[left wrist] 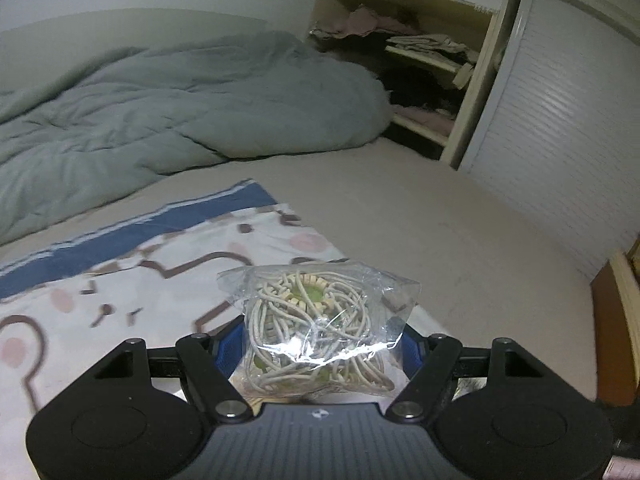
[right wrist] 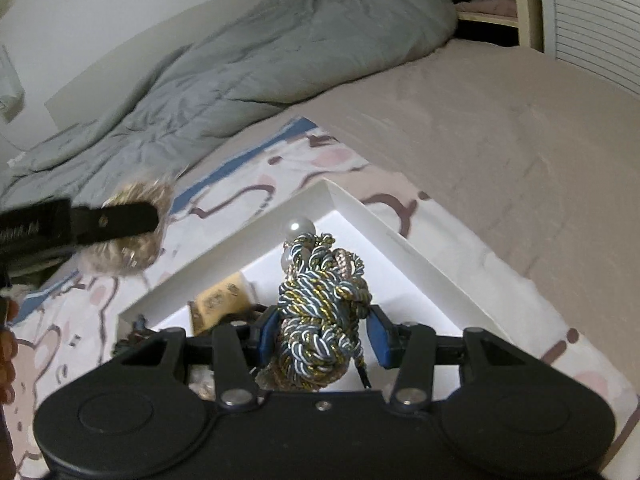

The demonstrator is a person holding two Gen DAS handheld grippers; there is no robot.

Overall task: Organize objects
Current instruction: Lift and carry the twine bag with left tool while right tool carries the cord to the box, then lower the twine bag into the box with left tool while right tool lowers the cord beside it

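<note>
In the left wrist view my left gripper (left wrist: 320, 346) is shut on a clear plastic bag (left wrist: 320, 312) stuffed with cream cords and green and beige beads. The bag hangs above a patterned cloth (left wrist: 120, 280). In the right wrist view my right gripper (right wrist: 322, 334) is shut on a knotted bundle of blue, white and gold twisted rope (right wrist: 320, 312) with a pearl (right wrist: 300, 226) at its far end. The bundle hangs over an open white box (right wrist: 360, 208). To the left, blurred, a black finger of the left gripper (right wrist: 116, 220) holds the bag (right wrist: 128, 248).
The white box holds a tan item (right wrist: 220, 300) and dark small things at its near-left corner. The cloth lies on a beige bed sheet (left wrist: 440, 220). A grey duvet (left wrist: 180, 112) is piled at the back. An open wardrobe (left wrist: 432, 60) with clothes stands behind, beside a slatted door (left wrist: 552, 140).
</note>
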